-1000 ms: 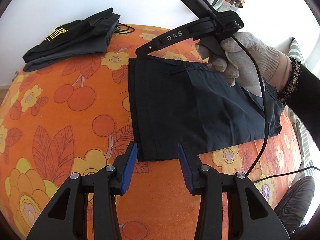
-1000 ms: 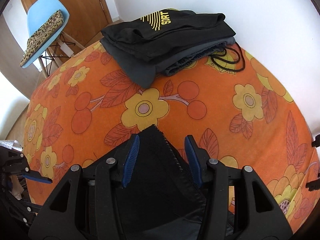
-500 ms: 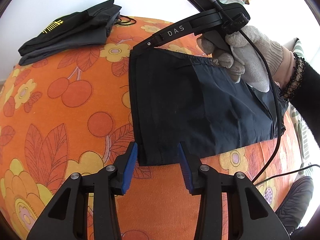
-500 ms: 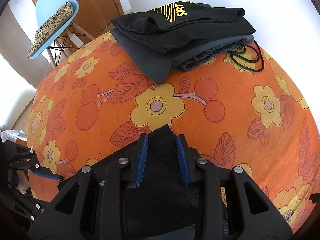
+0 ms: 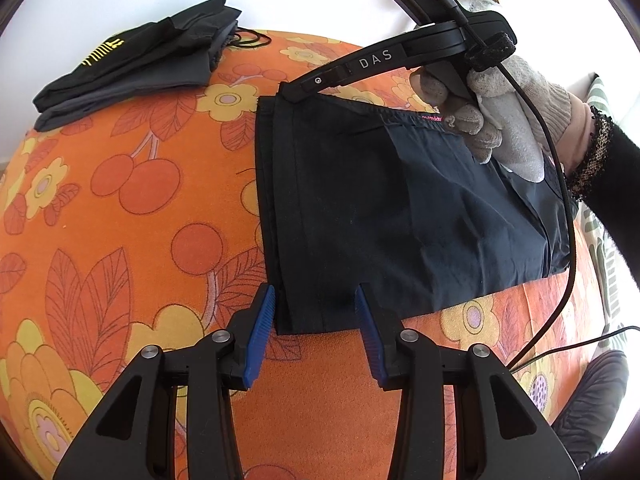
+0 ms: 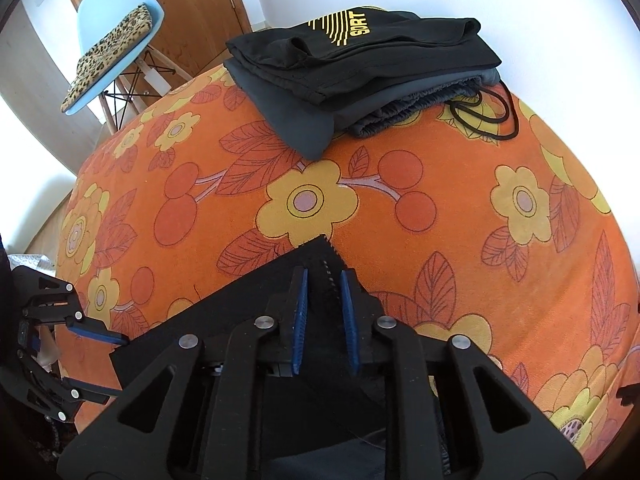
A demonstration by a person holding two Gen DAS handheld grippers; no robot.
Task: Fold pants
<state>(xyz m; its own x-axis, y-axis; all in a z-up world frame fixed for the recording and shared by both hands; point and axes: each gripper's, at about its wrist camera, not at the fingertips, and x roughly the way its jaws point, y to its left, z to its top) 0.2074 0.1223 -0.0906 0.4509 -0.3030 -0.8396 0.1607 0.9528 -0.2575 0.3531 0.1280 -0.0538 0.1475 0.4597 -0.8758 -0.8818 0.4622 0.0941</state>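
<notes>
Dark navy pants (image 5: 400,208) lie folded on an orange flowered cover (image 5: 132,216). My left gripper (image 5: 316,312) is open, its blue pads either side of the near corner of the pants. My right gripper (image 6: 323,292) is shut on the far corner of the pants (image 6: 320,252), seen in the right wrist view; in the left wrist view it shows as a black tool (image 5: 384,60) in a gloved hand (image 5: 504,120) at that corner. The left gripper also shows at the left edge of the right wrist view (image 6: 96,336).
A stack of folded dark clothes (image 6: 360,64) with a yellow print and a loose drawstring lies at the far end of the cover, also seen in the left wrist view (image 5: 136,64). A blue chair (image 6: 116,32) with a leopard cushion stands beyond it by a wooden door.
My right gripper closed from open onto the far corner of the pants. My left gripper moved forward so its open pads now flank the near corner.
</notes>
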